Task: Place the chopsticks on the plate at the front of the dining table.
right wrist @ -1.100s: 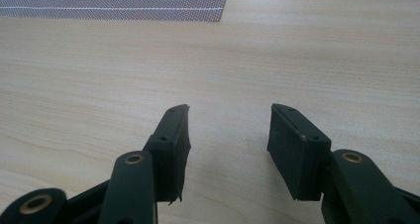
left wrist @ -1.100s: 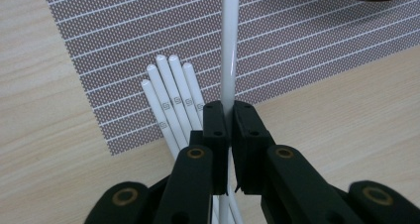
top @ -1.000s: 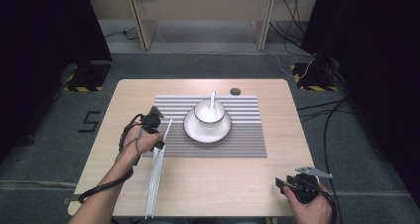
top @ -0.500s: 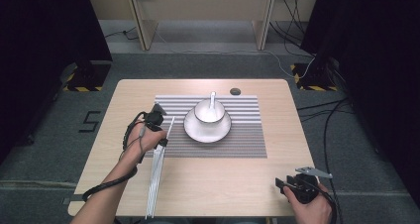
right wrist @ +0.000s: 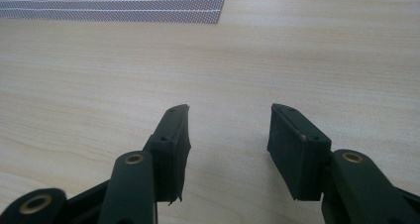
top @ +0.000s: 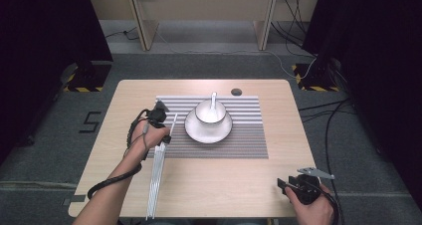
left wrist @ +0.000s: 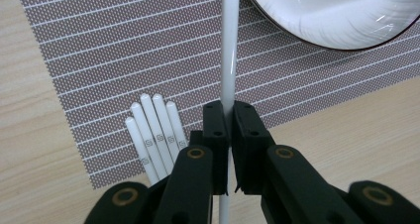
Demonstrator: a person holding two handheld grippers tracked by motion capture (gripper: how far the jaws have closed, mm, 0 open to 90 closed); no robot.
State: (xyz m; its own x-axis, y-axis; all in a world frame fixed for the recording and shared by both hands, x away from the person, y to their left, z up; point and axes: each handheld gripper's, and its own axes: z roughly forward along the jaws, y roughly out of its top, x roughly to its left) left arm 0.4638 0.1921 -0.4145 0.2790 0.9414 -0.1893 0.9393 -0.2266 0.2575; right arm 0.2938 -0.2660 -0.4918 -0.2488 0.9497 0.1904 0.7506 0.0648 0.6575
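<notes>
The left claw [top: 158, 116] is held in the left hand [top: 152, 133], whose forearm [top: 107, 192] is stretched forward and to the right from the lower left edge of the high view. A cable is looped about that wrist and forearm. In the left gripper view the jaws of the left claw [left wrist: 229, 130] are seen pressed together on a thin white rod [left wrist: 228, 50]. The right claw [top: 283, 185] is gripped in the right hand [top: 313, 207] at the near right corner of the surface [top: 224, 185], pointing left. In the right gripper view its jaws are spread wide apart, just above the surface.
</notes>
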